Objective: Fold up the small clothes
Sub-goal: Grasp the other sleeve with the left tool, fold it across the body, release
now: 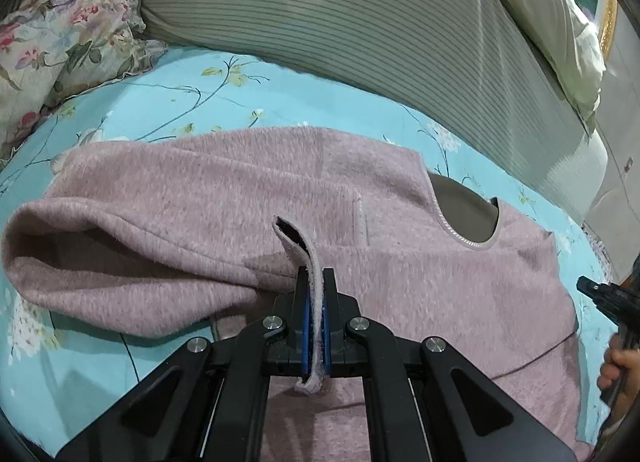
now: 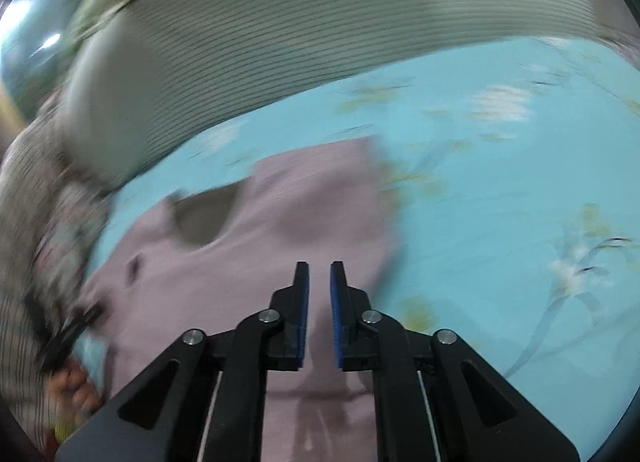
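Observation:
A fuzzy pink top (image 1: 200, 190) lies spread on a blue flowered bedsheet (image 1: 180, 102), its grey-lined neck opening (image 1: 464, 214) towards the right. My left gripper (image 1: 316, 274) is shut on a thin edge of the pink fabric, which stands up between the blue pads and curls away ahead of them. The left part of the top is rolled over into a thick fold. In the blurred right wrist view, my right gripper (image 2: 319, 266) hovers over the pink top (image 2: 312, 190) with a narrow gap between its pads and nothing in it.
A long grey striped bolster (image 1: 360, 22) runs along the far side of the sheet. A floral quilt (image 1: 60, 42) is bunched at the far left and a cream pillow (image 1: 552, 22) at the far right. A person's hand (image 1: 616, 366) shows at the right edge.

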Motion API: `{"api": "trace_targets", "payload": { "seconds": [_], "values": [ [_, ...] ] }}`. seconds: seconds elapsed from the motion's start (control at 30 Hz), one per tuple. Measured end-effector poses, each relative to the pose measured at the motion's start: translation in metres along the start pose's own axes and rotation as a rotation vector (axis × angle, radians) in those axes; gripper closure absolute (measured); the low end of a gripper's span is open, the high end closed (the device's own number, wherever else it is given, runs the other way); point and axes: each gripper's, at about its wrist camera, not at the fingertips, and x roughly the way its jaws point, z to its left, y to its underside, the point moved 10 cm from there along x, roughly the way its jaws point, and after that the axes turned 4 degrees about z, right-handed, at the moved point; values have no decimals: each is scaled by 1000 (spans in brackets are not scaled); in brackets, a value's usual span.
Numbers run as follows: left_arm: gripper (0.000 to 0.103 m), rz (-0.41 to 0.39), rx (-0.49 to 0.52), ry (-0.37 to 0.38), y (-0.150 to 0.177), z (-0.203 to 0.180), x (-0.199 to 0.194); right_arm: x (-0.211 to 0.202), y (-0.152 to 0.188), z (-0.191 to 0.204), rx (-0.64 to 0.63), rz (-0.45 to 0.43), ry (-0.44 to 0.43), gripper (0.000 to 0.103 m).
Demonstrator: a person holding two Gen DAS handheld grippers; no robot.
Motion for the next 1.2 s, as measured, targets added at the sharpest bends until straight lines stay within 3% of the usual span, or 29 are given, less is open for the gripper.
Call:
{"api": "trace_targets", "payload": {
  "seconds": [0.07, 0.13, 0.17, 0.23, 0.3, 0.33, 0.37, 0.43, 0.63, 0.73, 0.87, 0.9, 1.03, 1.13, 1.2],
  "values": [
    [100, 6, 5, -4, 1, -1, 1, 19, 15, 16, -34, 76, -23, 89],
    [100, 6, 16, -11, 2, -2, -1, 36, 26, -4, -42, 128, 122, 89],
    [100, 1, 23, -17, 2, -1, -4, 38, 28, -22, -26, 132, 202, 90],
    [99, -2, 33, -26, 3, 3, -7, 29, 27, -46, 39, 97, 210, 102],
    [97, 7, 36, -43, 5, 11, -8, 19, 27, -55, 74, 86, 235, 101],
    [97, 16, 32, -48, 7, 16, -8, 13, 26, -55, 72, 77, 262, 92],
    [97, 18, 26, -51, 8, 21, -10, 5, 25, -52, 72, 61, 259, 92],
    [97, 2, 21, -60, 9, 31, -19, -9, 23, -40, 84, 39, 144, 89],
    [95, -43, 75, -132, -9, 50, -44, -17, 38, 18, 17, 37, 17, 76],
    [77, -21, 88, -146, -24, 48, -40, -6, 50, 46, -12, 72, -31, 74],
    [30, 19, 129, -102, -44, 15, -21, 11, 66, 76, -52, 118, -79, 60],
    [25, 34, 152, -95, -48, 2, -13, 18, 65, 80, -57, 123, -89, 57],
    [24, 130, 224, -156, -47, -33, 34, 29, 72, 96, -56, 146, -138, 56],
    [25, 191, 273, -245, -40, -38, 68, 31, 74, 97, -52, 155, -145, 56],
    [44, 235, 280, -269, -34, -33, 85, 29, 75, 93, -44, 156, -145, 56]
  ]
}}
